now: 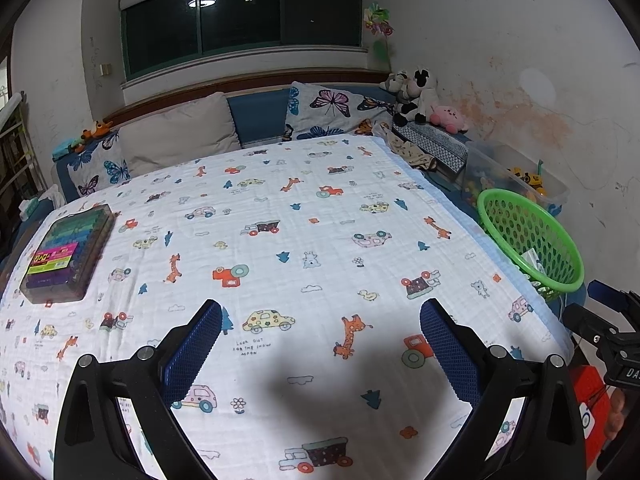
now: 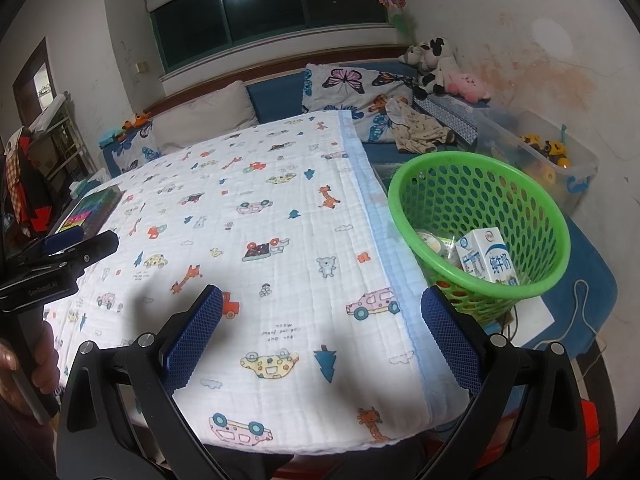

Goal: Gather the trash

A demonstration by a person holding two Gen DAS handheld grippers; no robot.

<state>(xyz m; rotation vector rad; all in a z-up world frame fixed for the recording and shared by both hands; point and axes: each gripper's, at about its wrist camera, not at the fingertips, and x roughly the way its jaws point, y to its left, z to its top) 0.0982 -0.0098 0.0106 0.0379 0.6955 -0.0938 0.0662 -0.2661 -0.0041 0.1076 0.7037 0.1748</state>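
I hold both grippers above the near edge of the white cotton blanket printed with cars and giraffes [image 1: 304,216], which covers the bed. My left gripper [image 1: 320,344] has its blue-padded fingers spread wide with nothing between them, and my right gripper [image 2: 322,340] is likewise apart and empty.

The trash sits in the round green perforated plastic basket [image 2: 404,184], just off the blanket's right edge. In it I see a white-and-blue milk carton [image 2: 486,254] leaning against the near wall, and beside it what may be a clear wrapper or cup, though the mesh and glare make that hard to tell. I find no loose trash on the blanket itself, so I judge the collecting is close to done.

The dangers from here are mostly of wrong choice. A clear flat plastic case of coloured markers [image 1: 66,252] lies at the blanket's left edge, and grabbing it as litter would be a mistake. The basket stands close beyond the blanket's right edge, and my right fingers hover near its rim; a careless sweep could tip it and spill the carton. A white cord [image 2: 576,312] trails beside the basket's base and could snag a finger. The soft blanket would also bunch if I pinch too low.
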